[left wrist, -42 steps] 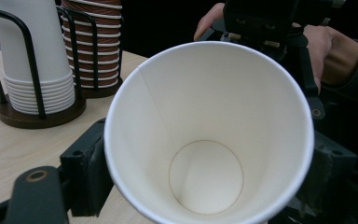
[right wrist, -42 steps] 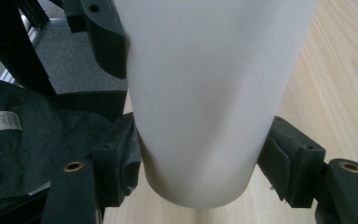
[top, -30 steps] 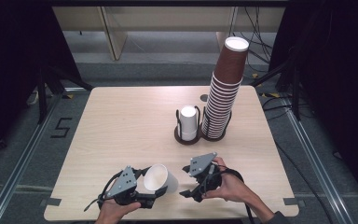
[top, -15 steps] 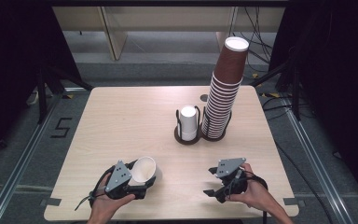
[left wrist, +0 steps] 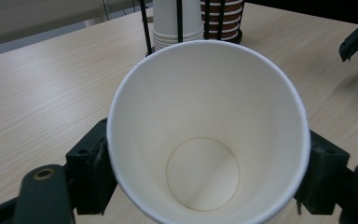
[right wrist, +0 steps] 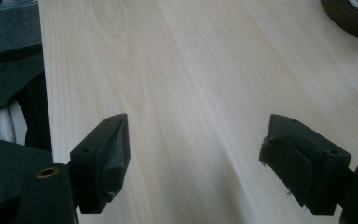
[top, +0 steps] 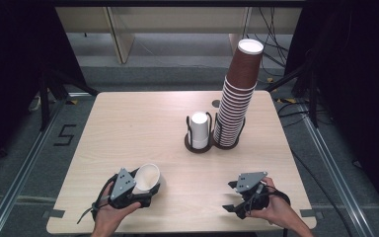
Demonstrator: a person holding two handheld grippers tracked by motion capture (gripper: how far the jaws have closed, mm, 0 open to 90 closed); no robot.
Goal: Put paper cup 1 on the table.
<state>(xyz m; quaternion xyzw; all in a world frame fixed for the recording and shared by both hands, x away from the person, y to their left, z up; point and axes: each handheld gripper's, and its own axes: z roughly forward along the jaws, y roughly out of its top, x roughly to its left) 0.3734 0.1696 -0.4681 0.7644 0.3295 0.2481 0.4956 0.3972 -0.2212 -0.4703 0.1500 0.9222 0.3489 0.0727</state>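
Lower left of frame, the left gripper (top: 143,190) clamps a white paper cup (top: 147,177) near the surface's (top: 128,123) front edge; the right gripper (top: 237,197), fingers apart and seemingly empty, has bare wood between.

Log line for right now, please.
left gripper: shut on white paper cup | right gripper: open, empty, above wooden table

Even overhead light brightens the wooden table (top: 128,128) in the high view, while the surroundings fall into near black. Shadows are soft and short. In the gripper views, the white paper cup (left wrist: 205,135) is sharp; near jaws and far tabletop blur slightly.
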